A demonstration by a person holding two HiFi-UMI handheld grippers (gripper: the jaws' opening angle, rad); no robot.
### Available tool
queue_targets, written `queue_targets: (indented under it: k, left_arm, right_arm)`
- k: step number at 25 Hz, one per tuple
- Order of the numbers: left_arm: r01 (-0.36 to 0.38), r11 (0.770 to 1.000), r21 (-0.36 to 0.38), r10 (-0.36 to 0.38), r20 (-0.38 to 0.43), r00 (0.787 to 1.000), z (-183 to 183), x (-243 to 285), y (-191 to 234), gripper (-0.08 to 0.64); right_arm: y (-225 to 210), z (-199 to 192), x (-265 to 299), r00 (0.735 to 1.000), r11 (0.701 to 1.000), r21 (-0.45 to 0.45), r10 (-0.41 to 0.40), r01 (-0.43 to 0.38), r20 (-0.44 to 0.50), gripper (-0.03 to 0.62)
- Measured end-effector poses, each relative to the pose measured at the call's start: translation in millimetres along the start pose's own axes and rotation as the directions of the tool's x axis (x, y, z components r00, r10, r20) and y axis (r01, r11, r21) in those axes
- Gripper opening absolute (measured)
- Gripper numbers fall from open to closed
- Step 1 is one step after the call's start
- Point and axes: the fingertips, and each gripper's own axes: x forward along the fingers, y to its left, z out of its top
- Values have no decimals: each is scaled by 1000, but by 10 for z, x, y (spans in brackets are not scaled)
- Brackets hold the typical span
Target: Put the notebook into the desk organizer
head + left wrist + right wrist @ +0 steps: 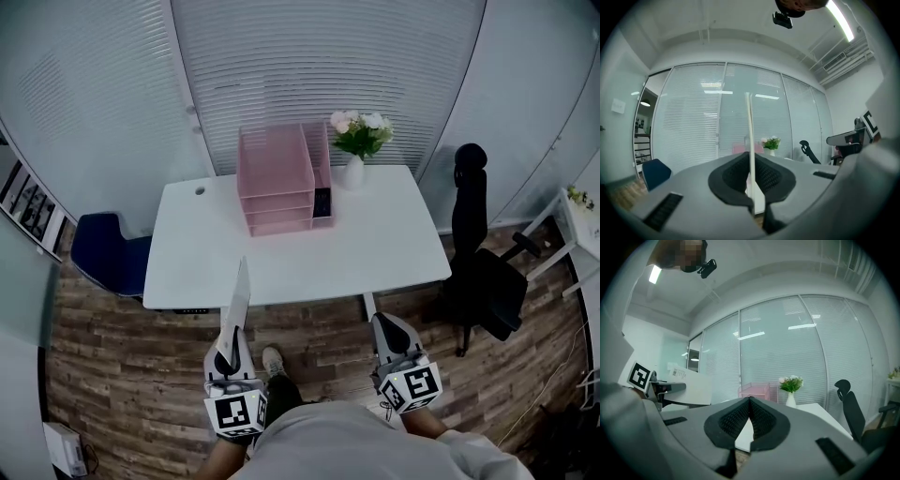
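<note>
My left gripper is shut on a thin white notebook, held on edge in front of the desk's near side. In the left gripper view the notebook rises as a narrow white strip out of the closed jaws of the left gripper. The pink desk organizer stands at the back middle of the white desk, well beyond both grippers; it shows small in both gripper views. My right gripper is shut with nothing in it, also short of the desk.
A white vase of flowers stands right of the organizer. A black office chair is at the desk's right end and a blue chair at its left. Wooden floor lies beneath me, and blinds cover the glass wall behind.
</note>
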Motion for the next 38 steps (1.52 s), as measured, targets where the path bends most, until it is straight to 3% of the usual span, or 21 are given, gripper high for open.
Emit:
queue_targets:
  k: [12,24,29,32,38]
  left_arm:
    - [115,993,-26,-115,-14,993,78,1319,543,15]
    - [134,991,-20,-135,-17,991,114,2110,972,17]
    - [98,995,29,-97,-37,995,139,2440,944,17]
    - [85,992,96,-81,-46,996,241,2642,849,17]
    - [48,968,246,-59,39,997,651,3203,655,17]
  right_arm:
    - [-102,270,1564,997,998,-4,-70,70,22,13]
    - [-231,226,2331,994,994,8,-107,107,-8,14]
    - [-414,279,2597,998,998,11,-62,62,4,13]
    - [-615,331,2649,999,999,11,-47,47,8,12]
    - [-1101,472,2675,997,998,15,-60,60,38,13]
